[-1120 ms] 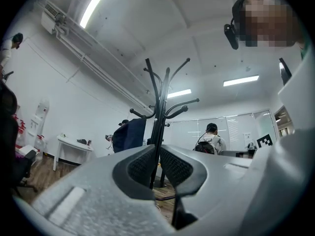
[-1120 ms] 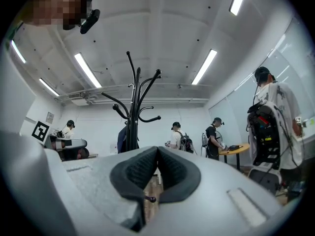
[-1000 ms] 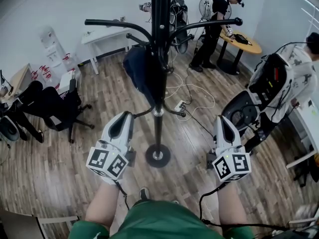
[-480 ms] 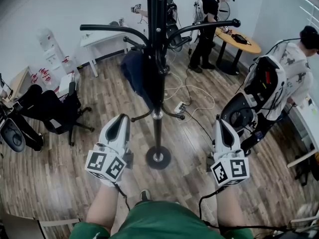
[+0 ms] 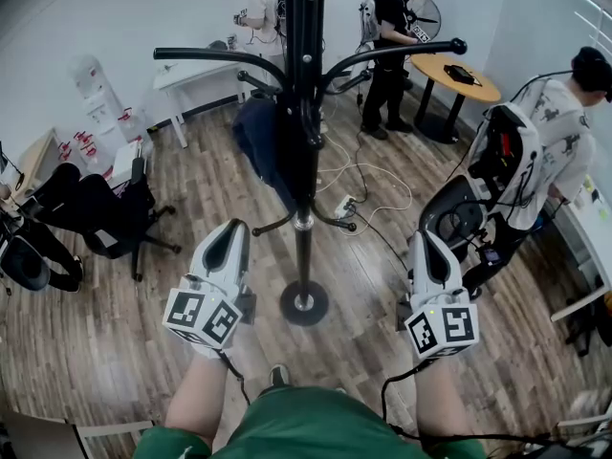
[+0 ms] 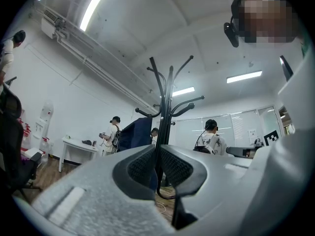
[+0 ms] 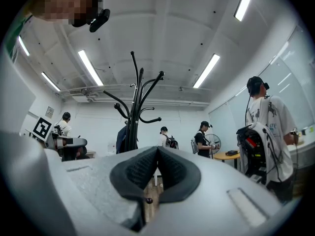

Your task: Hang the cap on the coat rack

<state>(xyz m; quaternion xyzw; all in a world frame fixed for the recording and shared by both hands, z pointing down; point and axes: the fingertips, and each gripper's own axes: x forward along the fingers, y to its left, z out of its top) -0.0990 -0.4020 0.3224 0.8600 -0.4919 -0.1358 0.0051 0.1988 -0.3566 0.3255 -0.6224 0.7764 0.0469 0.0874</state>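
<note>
The left gripper (image 5: 232,229) is held low in front of the person, level with the lower pole of the coat rack (image 5: 304,161). Its jaws are pressed together with nothing between them, which to me looks like a hand with no job at present. Neither gripper carries the cap. The only candidate is a dark blue cloth item (image 5: 263,142) already on the rack, hung against the left side of the pole under the long left arm, seemingly from a short lower hook. It droops with its long axis running down alongside the pole. I cannot make out a brim, so I cannot tell which way it faces. The right gripper (image 5: 427,237) sits right of the rack's round base (image 5: 303,301), also clenched and empty.
</note>
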